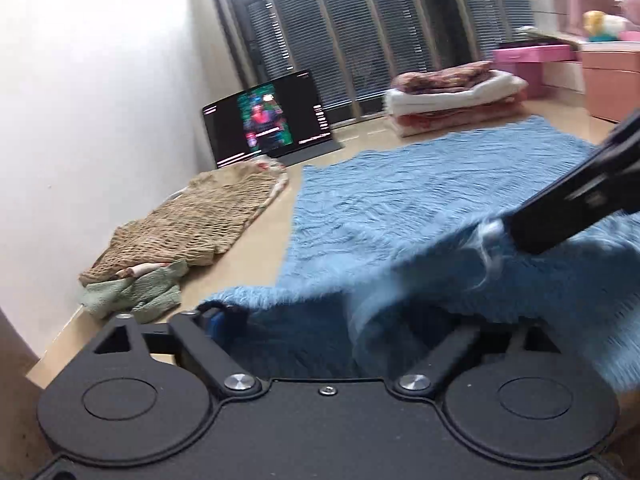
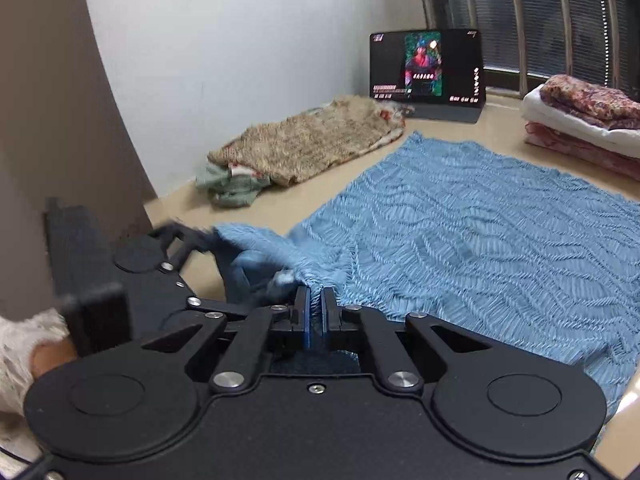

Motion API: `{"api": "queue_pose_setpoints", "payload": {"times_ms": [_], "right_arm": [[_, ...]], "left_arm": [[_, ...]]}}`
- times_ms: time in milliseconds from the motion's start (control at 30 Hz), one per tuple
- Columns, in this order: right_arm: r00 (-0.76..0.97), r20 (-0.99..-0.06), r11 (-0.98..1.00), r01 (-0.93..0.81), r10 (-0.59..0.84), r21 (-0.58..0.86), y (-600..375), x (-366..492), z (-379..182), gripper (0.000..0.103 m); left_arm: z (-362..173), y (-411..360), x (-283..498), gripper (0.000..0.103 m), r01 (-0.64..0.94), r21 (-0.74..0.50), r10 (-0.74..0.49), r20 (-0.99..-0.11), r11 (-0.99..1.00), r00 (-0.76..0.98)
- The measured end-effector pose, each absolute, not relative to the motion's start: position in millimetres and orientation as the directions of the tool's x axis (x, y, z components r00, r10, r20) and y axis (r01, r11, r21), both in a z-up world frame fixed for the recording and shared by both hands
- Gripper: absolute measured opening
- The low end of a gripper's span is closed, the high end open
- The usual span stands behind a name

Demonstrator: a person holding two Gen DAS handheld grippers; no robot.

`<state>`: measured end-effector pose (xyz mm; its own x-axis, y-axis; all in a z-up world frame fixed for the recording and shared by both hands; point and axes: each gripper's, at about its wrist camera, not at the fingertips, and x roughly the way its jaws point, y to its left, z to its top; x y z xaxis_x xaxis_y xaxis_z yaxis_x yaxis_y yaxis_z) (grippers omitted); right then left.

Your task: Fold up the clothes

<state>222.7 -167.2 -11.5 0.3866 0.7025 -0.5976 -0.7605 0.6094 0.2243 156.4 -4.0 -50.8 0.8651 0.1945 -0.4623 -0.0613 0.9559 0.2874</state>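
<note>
Blue textured cloth [image 2: 480, 232] lies spread over the tan floor [image 2: 460, 136], its near edge lifted and bunched. Right gripper [image 2: 315, 300] has its jaws pressed together on a pinched ridge of that edge — the blue pads nearly meet with fabric between them. In the left wrist view the same cloth [image 1: 440, 200] drapes across the left gripper [image 1: 320, 320], hiding its fingertips, so I cannot tell whether those jaws are clamped or apart; from the right wrist view the left gripper [image 2: 188, 240] sits at the cloth's bunched corner, blurred. The right gripper [image 1: 568, 208] enters the left view from the right edge, touching the raised fold.

Beside the cloth, near the white wall, lies a brown knitted garment [image 1: 192, 224] with a green piece [image 1: 136, 292] at its near end. Beyond it stands a lit screen [image 1: 268, 120] — and a stack of folded bedding [image 1: 452, 96] rests by the window blinds [image 1: 360, 20].
</note>
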Motion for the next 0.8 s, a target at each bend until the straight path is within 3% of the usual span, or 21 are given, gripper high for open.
{"api": "queue_pose_setpoints", "payload": {"times_ms": [133,300,433,533,633,700,733,767,800], "right_arm": [[0.364,-0.631,0.604,-0.768,0.685,0.212,-161.6,220.4,-23.1,0.006],[0.331,-0.68,0.597,-0.778,0.654,0.196,-154.4,217.6,-37.8,0.01],[0.324,-0.695,0.599,-0.778,0.642,0.191,-158.3,209.6,-39.2,0.024],[0.35,-0.678,0.616,-0.764,0.647,0.194,-172.3,199.5,-31.0,0.038],[0.398,-0.66,0.655,-0.73,0.638,0.193,-189.2,192.3,-25.2,0.039],[0.445,-0.638,0.695,-0.689,0.629,0.205,-203.4,187.6,-21.6,0.039],[0.469,-0.626,0.715,-0.666,0.623,0.212,-211.0,185.0,-20.0,0.038],[0.495,-0.616,0.736,-0.642,0.613,0.217,-218.6,181.7,-18.8,0.038],[0.521,-0.609,0.757,-0.617,0.598,0.215,-225.5,178.1,-17.9,0.038]], "left_arm": [[-45.9,4.4,138.0,0.097,0.016,0.257,0.121,-0.51,0.966,0.852],[-47.4,15.2,125.5,0.097,0.056,0.233,0.082,-0.541,0.971,0.837],[-42.2,36.0,112.5,0.097,0.084,0.128,0.003,-0.568,0.988,0.823],[-32.9,53.7,98.7,0.097,0.101,0.04,-0.064,-0.533,0.994,0.843],[-22.1,63.8,90.5,0.096,0.101,-0.016,-0.097,-0.461,0.995,0.882],[-18.4,63.8,93.3,0.086,0.097,-0.016,-0.094,-0.437,0.995,0.895],[-18.3,62.3,97.9,0.071,0.101,-0.008,-0.094,-0.441,0.995,0.893],[-18.2,60.9,102.5,0.048,0.105,0.001,-0.094,-0.444,0.994,0.891],[-19.9,59.7,109.5,0.037,0.119,0.007,-0.102,-0.463,0.993,0.88]]}}
